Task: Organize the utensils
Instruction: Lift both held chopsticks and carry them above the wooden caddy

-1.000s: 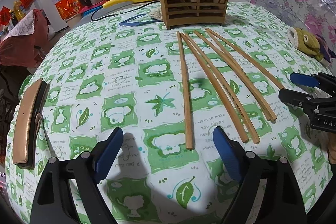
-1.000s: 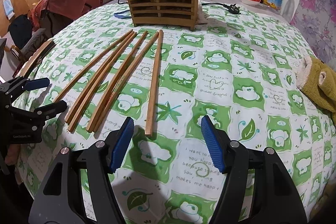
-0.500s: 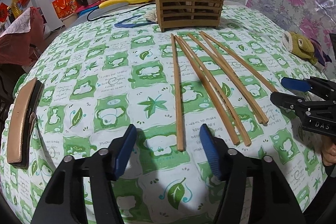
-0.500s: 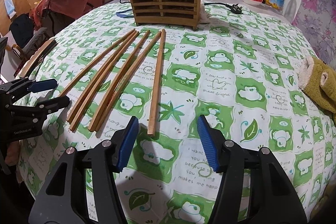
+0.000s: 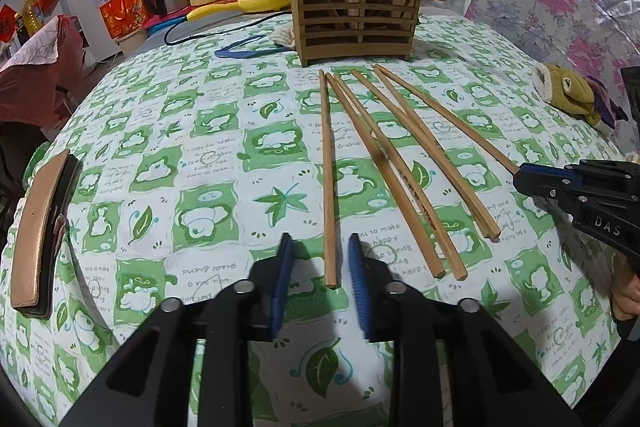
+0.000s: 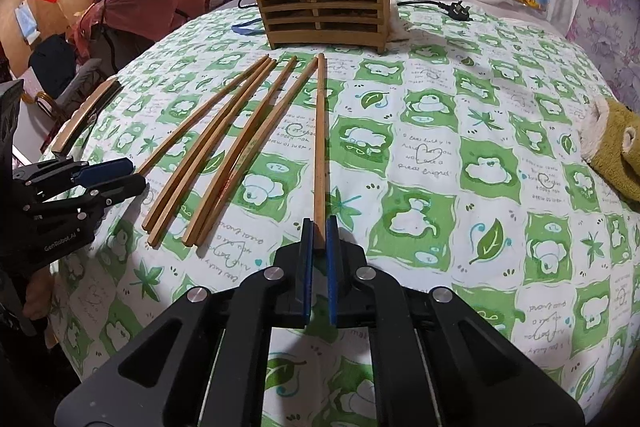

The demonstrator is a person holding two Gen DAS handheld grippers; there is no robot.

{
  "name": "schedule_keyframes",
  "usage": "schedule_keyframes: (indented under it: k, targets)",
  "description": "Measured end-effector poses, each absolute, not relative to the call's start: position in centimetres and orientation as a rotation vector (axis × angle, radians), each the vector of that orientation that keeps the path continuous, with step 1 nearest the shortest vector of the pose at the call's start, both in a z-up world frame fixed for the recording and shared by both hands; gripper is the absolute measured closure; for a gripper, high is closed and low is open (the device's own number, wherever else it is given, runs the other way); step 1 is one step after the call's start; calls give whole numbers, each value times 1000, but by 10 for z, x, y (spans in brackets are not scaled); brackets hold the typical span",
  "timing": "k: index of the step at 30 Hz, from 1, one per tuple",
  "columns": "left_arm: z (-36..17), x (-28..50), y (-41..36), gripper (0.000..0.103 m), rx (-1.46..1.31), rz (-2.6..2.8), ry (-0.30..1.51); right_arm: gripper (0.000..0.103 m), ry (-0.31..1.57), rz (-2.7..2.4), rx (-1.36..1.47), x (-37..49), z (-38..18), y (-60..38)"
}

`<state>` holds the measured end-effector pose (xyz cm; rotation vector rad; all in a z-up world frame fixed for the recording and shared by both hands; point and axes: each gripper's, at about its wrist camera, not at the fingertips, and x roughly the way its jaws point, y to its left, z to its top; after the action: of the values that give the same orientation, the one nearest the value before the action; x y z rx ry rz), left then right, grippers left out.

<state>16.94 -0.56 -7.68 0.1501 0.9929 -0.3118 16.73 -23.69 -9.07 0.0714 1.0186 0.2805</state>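
A: Where are the chopsticks?

B: Six lie fanned on the cloth (image 5: 180, 167) just in front of the holder (image 5: 356, 23), thin ends toward it. A few more stand inside the holder.

A: And the tools?

B: The right gripper (image 6: 318, 227) is clamped on the near end of the right stick (image 6: 319, 131), the end farthest from the holder. The left gripper (image 5: 319, 241) straddles the same end of the left stick (image 5: 326, 167), its jaws narrowed but with a gap on each side, so nothing is held there.

A: Why the outermost two?

B: Probably because each has free cloth on one side. The four sticks (image 5: 400, 167) between them lie touching or crossing, so they would be awkward to pinch singly. Gripping the far end likely leaves the tip leading into the holder.

A: Anything in the way?

B: The path to the holder looks open. A toy (image 5: 568, 95) sits well right of the holder and a cable (image 5: 192, 35) left of it, both off the line.
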Motion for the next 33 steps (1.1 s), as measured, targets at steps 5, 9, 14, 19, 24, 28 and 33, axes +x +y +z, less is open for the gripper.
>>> schedule_keyframes:
  k: [5, 9, 14, 19, 24, 28, 33]
  targets:
    - [-76, 168, -6, 98, 147, -327, 986, 96, 1019, 282, 79, 167, -91, -238]
    - [-75, 166, -8, 98, 159, -325, 974, 96, 1019, 282, 79, 168, -91, -238]
    - [-73, 166, -5, 98, 124, -327, 970, 96, 1007, 272, 86, 167, -89, -240]
    - [-70, 163, -5, 98, 108, -326, 964, 96, 973, 245, 75, 163, -84, -241]
    - [-65, 159, -3, 98, 94, -323, 958, 96, 941, 223, 61, 155, -78, -241]
    - [-54, 153, -3, 98, 94, -318, 932, 96, 917, 208, 46, 147, -73, -239]
    - [-37, 143, -3, 98, 93, -317, 886, 96, 901, 185, 3, 132, -72, -233]
